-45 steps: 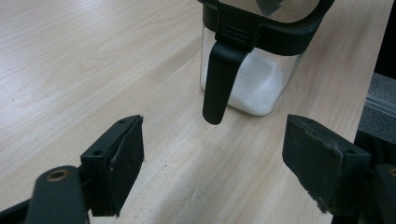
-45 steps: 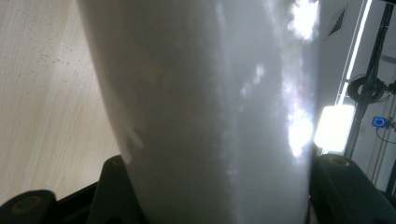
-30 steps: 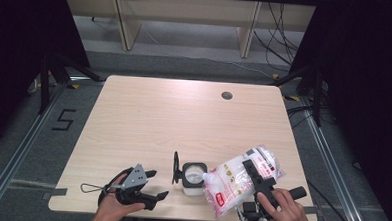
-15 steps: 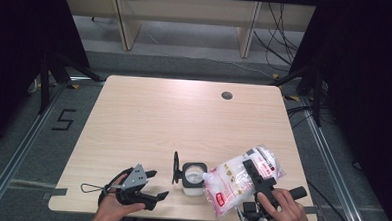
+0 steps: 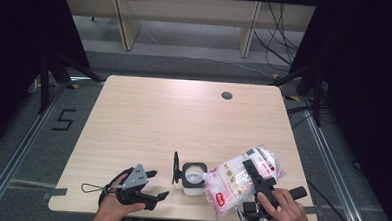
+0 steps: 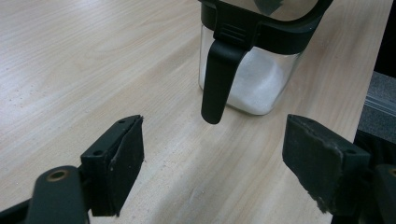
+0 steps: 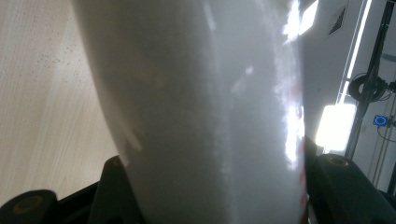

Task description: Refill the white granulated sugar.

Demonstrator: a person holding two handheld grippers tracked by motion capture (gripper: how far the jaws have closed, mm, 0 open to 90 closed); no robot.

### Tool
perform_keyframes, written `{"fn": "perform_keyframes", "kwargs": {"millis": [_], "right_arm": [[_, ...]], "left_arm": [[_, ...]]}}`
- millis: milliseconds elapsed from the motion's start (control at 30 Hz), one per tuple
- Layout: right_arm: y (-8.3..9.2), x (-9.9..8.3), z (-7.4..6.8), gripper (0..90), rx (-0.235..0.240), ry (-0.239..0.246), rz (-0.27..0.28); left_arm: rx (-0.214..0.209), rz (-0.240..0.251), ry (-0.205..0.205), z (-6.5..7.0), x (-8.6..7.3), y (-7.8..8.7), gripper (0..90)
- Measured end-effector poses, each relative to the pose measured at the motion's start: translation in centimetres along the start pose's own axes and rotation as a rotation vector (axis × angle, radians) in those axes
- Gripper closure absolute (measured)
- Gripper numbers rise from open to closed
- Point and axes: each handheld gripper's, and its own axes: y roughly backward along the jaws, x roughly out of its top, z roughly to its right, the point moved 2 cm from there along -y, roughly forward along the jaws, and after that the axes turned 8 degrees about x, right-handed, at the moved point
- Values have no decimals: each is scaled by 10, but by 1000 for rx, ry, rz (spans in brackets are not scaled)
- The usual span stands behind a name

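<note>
**White granules: bag tilted over the open jar**

Clear plastic forms the bag (image 5: 241,177) of white granules, which we clamp between the jaws of the right gripper (image 5: 255,174). We hold it tilted, its cut corner at the mouth of the glass jar (image 5: 193,176). That jar stands near the front edge of the wooden table (image 5: 173,119), its black lid hinged upright (some white powder lies inside). Our left gripper (image 5: 156,184) rests beside it, jaws spread apart and clasping nothing.
</note>
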Motion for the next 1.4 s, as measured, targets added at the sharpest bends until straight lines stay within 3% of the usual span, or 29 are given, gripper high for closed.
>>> {"fn": "perform_keyframes", "kwargs": {"millis": [33, 100, 133, 167, 267, 333, 433, 567, 733, 833, 867, 967, 1067, 1200, 1400], "right_arm": [[-1, 0, 5, 485, -2, 47, 10], [-1, 0, 5, 485, -13, 48, 15], [-1, 0, 4, 485, -12, 51, 13], [1, 0, 3, 485, 15, 35, -15], [-1, 0, 5, 486, -4, 49, 8], [0, 0, 2, 486, -7, 15, -2], [0, 1, 4, 486, 6, 42, 0], [0, 1, 3, 486, 11, 31, -5], [0, 2, 5, 487, -5, 52, 2], [2, 2, 5, 487, 10, 55, -16], [1, 2, 4, 487, -6, 51, 4], [3, 2, 3, 487, 13, 41, -26], [1, 3, 5, 487, -5, 58, 8], [1, 4, 6, 487, 5, 84, -5], [0, 5, 6, 487, -12, 78, 11]], "left_arm": [[-1, -5, 19, 0, 0, 0, 203], [-3, -1, 28, 1, 0, 0, 203], [6, -14, 0, -2, 0, 1, 203], [-1, -3, 16, 0, 0, 0, 203], [3, -11, 10, -1, 0, 1, 203], [1, -4, 15, 0, 0, 0, 203], [0, -3, 21, 1, 0, -1, 203], [0, -3, 20, 1, 0, 0, 203], [0, -7, 7, 0, 0, 0, 203], [7, 2, 20, 1, -1, -1, 203], [0, 1, 20, 1, -1, -1, 203], [1, -1, 21, 1, 0, -1, 203], [5, 5, 21, 1, -1, -1, 203], [-2, 0, 17, 0, 0, 0, 203], [-5, -5, 14, 0, 0, 0, 203]]}}
